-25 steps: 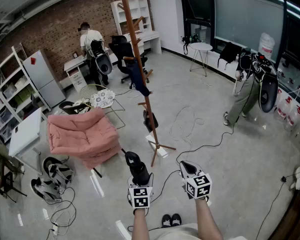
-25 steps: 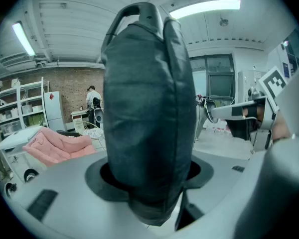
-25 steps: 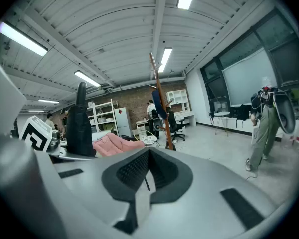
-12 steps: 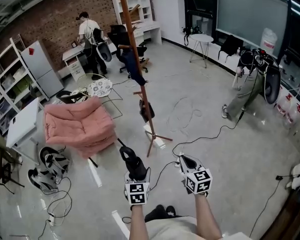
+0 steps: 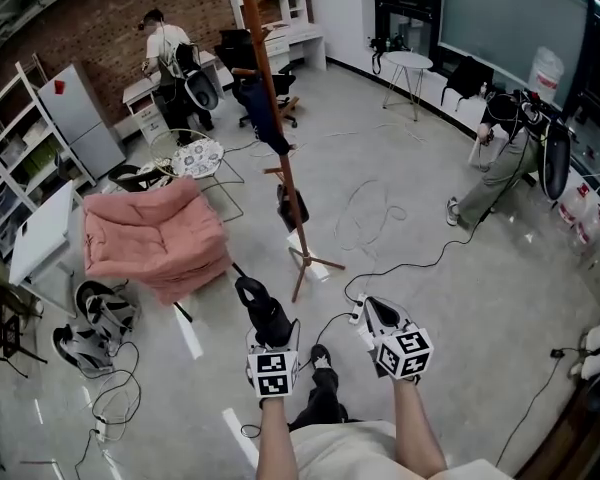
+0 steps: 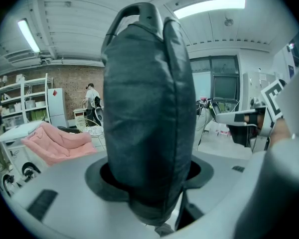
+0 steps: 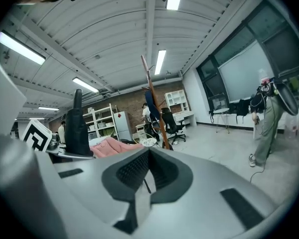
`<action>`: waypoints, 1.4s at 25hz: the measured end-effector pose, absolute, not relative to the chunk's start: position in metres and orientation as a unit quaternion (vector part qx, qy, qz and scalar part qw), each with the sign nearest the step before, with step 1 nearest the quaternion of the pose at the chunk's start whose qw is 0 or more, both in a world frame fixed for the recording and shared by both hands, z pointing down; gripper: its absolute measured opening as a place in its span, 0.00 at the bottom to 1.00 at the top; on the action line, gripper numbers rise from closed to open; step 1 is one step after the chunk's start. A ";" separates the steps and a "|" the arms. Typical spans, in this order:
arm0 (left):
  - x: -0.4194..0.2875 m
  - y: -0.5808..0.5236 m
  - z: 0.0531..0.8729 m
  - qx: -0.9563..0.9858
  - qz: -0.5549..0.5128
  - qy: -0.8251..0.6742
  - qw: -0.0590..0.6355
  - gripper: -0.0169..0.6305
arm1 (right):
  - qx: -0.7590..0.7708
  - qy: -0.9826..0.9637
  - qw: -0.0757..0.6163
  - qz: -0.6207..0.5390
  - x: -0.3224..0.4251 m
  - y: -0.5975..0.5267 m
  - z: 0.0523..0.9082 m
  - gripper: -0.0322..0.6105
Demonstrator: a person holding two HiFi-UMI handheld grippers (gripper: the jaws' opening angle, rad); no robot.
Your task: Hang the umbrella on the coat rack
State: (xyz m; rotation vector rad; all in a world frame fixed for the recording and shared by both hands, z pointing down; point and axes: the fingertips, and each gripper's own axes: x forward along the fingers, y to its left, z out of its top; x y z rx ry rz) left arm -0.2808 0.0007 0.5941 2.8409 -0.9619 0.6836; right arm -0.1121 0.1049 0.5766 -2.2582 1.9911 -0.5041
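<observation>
Umbrella in left gripper, rack not reached
Left gripper (image 5: pixel 273 334) clamped on folded black umbrella (image 5: pixel 256 300), lower centre of head view. Right gripper (image 5: pixel 373 314) beside it, jaws closed, empty. Coat rack (image 5: pixel 272 98) top centre, well apart.

The umbrella (image 6: pixel 147 118) sits between the jaws of the left gripper (image 5: pixel 268 328), its far end pointing ahead. The right gripper (image 5: pixel 372 313) is just beside it, to its right. Ahead of both grippers stands the coat rack (image 5: pixel 262 63), with a garment (image 5: pixel 270 128) hanging on it. Ahead and to the left of the left gripper lies a cushion (image 5: pixel 152 240), with a table (image 5: pixel 38 240) farther left. Well ahead and to the right of the right gripper stands a person (image 5: pixel 500 158), and a round table (image 5: pixel 408 61) stands farther off behind.
</observation>
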 end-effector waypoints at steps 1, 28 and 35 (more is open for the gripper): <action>-0.277 -0.003 0.595 0.923 0.223 -0.311 0.033 0.44 | -0.739 0.651 0.046 -0.166 -0.109 0.101 0.577 0.05; -0.156 -0.153 0.607 0.921 0.252 -0.293 0.046 0.44 | -0.745 0.641 0.027 -0.180 0.008 -0.042 0.580 0.05; -0.127 -0.207 0.604 0.918 0.251 -0.300 0.056 0.44 | -0.741 0.643 0.025 -0.189 0.040 -0.100 0.583 0.05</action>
